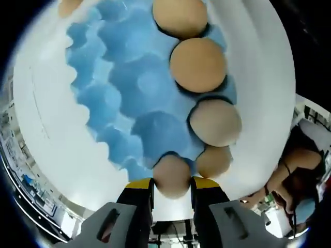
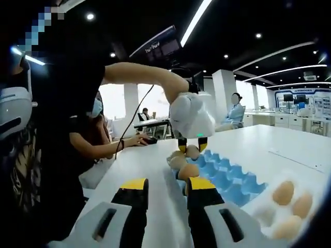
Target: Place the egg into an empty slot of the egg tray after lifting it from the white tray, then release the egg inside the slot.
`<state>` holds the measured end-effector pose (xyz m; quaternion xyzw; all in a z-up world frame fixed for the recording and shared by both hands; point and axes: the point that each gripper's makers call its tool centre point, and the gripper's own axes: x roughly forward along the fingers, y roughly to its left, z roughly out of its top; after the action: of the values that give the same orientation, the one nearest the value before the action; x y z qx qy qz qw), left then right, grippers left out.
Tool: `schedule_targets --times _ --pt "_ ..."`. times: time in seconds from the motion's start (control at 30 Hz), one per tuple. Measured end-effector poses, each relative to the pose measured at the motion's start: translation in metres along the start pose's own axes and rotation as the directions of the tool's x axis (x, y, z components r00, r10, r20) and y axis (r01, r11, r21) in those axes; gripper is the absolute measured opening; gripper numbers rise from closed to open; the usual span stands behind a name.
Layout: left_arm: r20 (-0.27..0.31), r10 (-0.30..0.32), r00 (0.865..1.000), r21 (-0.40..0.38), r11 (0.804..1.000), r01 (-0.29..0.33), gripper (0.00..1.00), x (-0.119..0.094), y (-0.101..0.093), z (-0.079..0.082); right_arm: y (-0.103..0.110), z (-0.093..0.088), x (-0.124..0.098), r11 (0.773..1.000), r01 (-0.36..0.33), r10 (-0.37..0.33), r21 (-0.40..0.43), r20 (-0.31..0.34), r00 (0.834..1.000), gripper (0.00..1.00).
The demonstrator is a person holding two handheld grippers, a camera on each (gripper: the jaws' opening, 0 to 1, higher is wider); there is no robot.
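Note:
In the left gripper view a blue egg tray (image 1: pixel 129 88) lies on the white table, with several brown eggs (image 1: pixel 198 64) along its right edge. My left gripper (image 1: pixel 172 187) is shut on a brown egg (image 1: pixel 172 174) at the tray's near corner slot. From the right gripper view, the left gripper (image 2: pixel 192 149) hangs over the blue egg tray (image 2: pixel 230 178) with the egg (image 2: pixel 192 152) between its yellow tips. My right gripper (image 2: pixel 167 185) stands open with nothing in it, short of the tray. A white tray (image 2: pixel 256 206) with several eggs (image 2: pixel 283 192) sits at the lower right.
The white table (image 2: pixel 289 144) stretches to the right and back. A seated person (image 2: pixel 95 134) with a hand on the table is at the left, close to the tray. Another person (image 2: pixel 235 111) sits far behind. Desks and screens line the back.

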<state>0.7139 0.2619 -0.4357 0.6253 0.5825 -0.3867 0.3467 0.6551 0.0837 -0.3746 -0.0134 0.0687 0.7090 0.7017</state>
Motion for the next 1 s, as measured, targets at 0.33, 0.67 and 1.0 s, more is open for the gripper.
schedule_targets --times 0.33,0.67,1.0 --pt "0.127 0.076 0.989 -0.146 0.988 -0.057 0.42 -0.006 0.009 -0.018 0.003 0.0 0.001 1.0 -0.007 0.007 0.002 0.005 1.0 0.3" --pt "0.507 0.429 0.748 -0.563 0.821 -0.089 0.44 -0.047 0.016 -0.014 0.005 0.008 0.001 1.0 -0.015 0.015 0.019 0.033 0.999 0.3" --pt "0.62 0.694 0.366 -0.754 0.656 0.035 0.47 -0.095 0.022 0.005 -0.004 0.013 0.001 0.999 -0.013 0.012 0.04 0.04 0.999 0.3"
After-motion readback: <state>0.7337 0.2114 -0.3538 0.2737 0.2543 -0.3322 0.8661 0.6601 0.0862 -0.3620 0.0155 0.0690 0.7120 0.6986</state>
